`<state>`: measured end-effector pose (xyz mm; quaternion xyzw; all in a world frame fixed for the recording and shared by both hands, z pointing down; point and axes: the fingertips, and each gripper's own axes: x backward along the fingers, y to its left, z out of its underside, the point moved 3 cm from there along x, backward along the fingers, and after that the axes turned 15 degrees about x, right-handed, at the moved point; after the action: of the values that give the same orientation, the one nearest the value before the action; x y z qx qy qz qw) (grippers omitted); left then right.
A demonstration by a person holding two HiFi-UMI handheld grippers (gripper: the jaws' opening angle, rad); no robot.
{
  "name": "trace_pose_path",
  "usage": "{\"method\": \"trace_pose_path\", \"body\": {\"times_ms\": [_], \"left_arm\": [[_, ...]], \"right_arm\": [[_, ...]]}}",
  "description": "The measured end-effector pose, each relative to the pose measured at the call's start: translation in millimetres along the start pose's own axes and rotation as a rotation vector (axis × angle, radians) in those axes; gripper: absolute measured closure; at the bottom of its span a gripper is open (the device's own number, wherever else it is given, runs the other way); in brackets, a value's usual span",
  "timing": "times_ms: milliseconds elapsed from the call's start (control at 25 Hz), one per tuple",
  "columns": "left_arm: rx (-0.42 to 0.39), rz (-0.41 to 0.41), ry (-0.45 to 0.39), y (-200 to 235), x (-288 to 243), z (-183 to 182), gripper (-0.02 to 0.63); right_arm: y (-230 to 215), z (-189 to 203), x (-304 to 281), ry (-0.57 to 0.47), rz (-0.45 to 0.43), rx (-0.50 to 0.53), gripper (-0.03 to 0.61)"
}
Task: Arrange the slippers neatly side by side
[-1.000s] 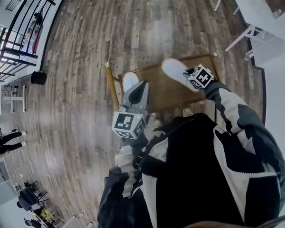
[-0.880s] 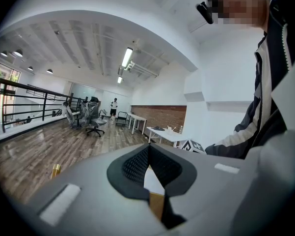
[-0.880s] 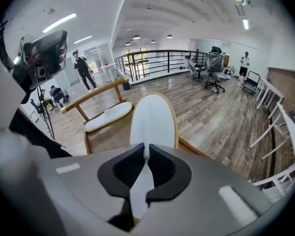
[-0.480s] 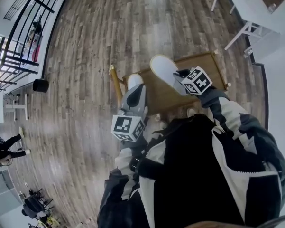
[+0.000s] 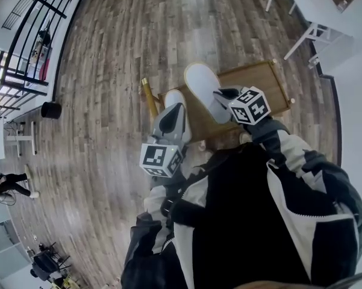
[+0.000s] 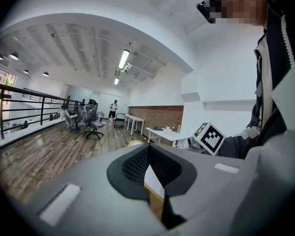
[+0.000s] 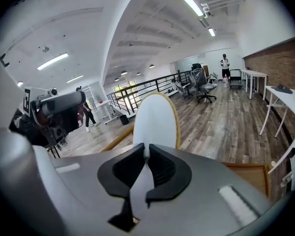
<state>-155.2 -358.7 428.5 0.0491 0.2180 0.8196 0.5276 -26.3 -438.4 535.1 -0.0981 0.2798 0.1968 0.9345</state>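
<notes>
Nothing is arranged yet, as I read it: both slippers are in my grippers, off the wooden table, not laid side by side.

My left gripper has its jaws pinched closed on the thin edge of the left slipper, which hangs over the table's left end, close to the corner post. In the left gripper view only a white sliver of that slipper shows between the closed jaws.

My right gripper is clamped on the right slipper, which sits over the table's far left corner and pokes out past its far edge. In the right gripper view its sole stands up straight ahead of the jaws.

Still to do: bring the two parallel, toes matched, and set them down together.

The top of the table to the right of both slippers is bare, so there is landing room. I'd mind the left edge and the corner post. The floor beyond the table is open; the white desk stands well apart.
</notes>
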Motion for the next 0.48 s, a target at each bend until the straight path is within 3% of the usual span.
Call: {"method": "trace_pose_path", "body": {"times_ms": [480], "left_arm": [[-0.005, -0.008, 0.008, 9, 19, -5, 0.594]], "right_arm": [[18, 10, -17, 0.018, -0.007, -0.058, 0.552]]}}
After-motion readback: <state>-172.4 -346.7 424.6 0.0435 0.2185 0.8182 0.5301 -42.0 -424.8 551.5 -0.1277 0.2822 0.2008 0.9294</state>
